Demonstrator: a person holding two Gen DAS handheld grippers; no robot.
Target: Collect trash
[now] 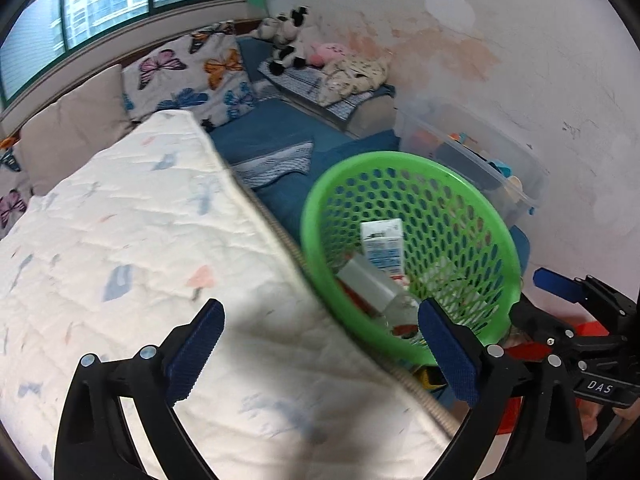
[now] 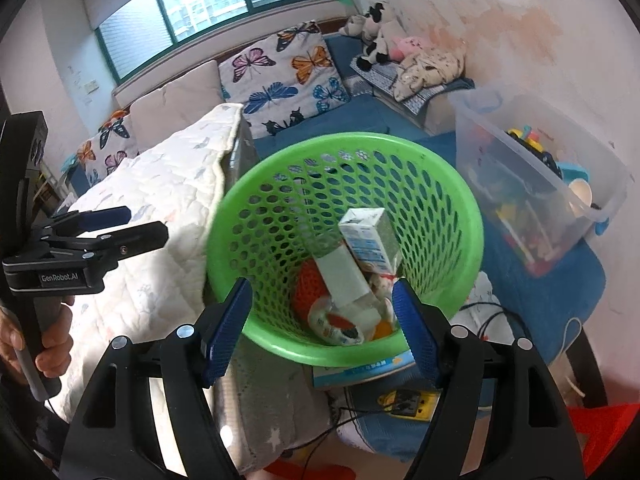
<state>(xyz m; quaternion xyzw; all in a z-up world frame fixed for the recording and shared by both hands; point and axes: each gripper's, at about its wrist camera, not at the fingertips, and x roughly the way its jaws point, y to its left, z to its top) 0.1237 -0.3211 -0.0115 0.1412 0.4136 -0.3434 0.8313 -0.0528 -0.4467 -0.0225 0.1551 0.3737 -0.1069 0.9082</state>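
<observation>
Right wrist view: my right gripper (image 2: 322, 316) tilts downward, jaws wide and empty, over the near rim of the green basket (image 2: 472, 216). Inside lie a milk carton (image 2: 370, 240), a tape roll (image 2: 336, 324) and other trash. My left gripper (image 1: 320, 354), also spread and empty, hangs over the quilted bed (image 1: 120, 240), basket just right.

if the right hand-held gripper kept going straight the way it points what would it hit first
Probably the trash inside the green basket: the open right hand-held gripper aims into its mouth, toward the tape roll. Depth is hard to judge.
</observation>
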